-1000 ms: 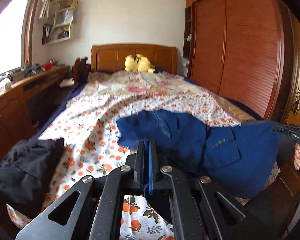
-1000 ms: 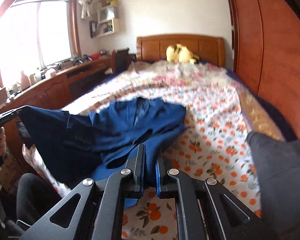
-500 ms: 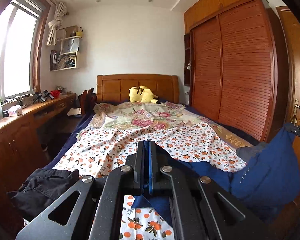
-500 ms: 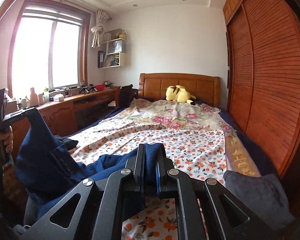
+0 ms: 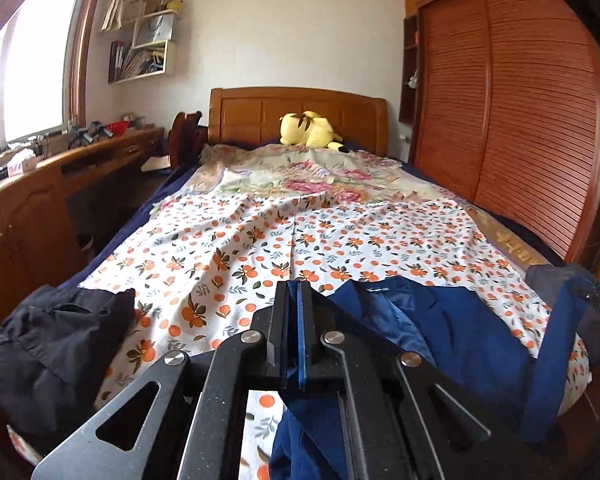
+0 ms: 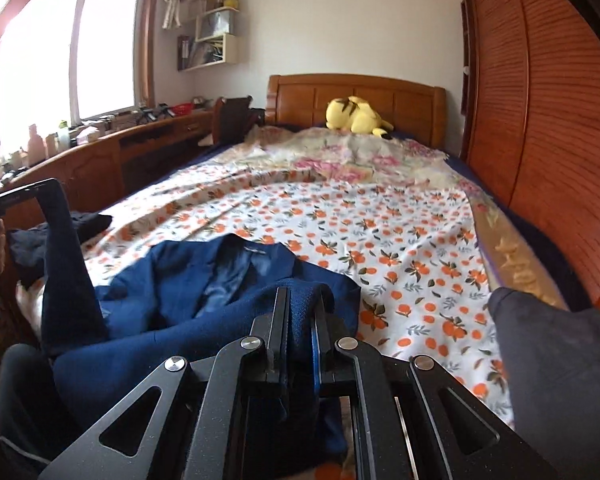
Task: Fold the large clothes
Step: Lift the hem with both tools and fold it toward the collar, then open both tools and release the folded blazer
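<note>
Floral bedsheet [image 6: 380, 232]; both claws pinch navy blazer [image 6: 204, 280]

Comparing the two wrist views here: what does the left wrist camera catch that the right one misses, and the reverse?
Only the left wrist view shows the left tool shut on the blue jacket hem, and the black garment up close. Only the right wrist view shows the right tool clamped on a thicker bunch of jacket, plus the bright window. Both show the jacket's collar spread on the orange-print sheet, the yellow plush and a grey garment.
</note>
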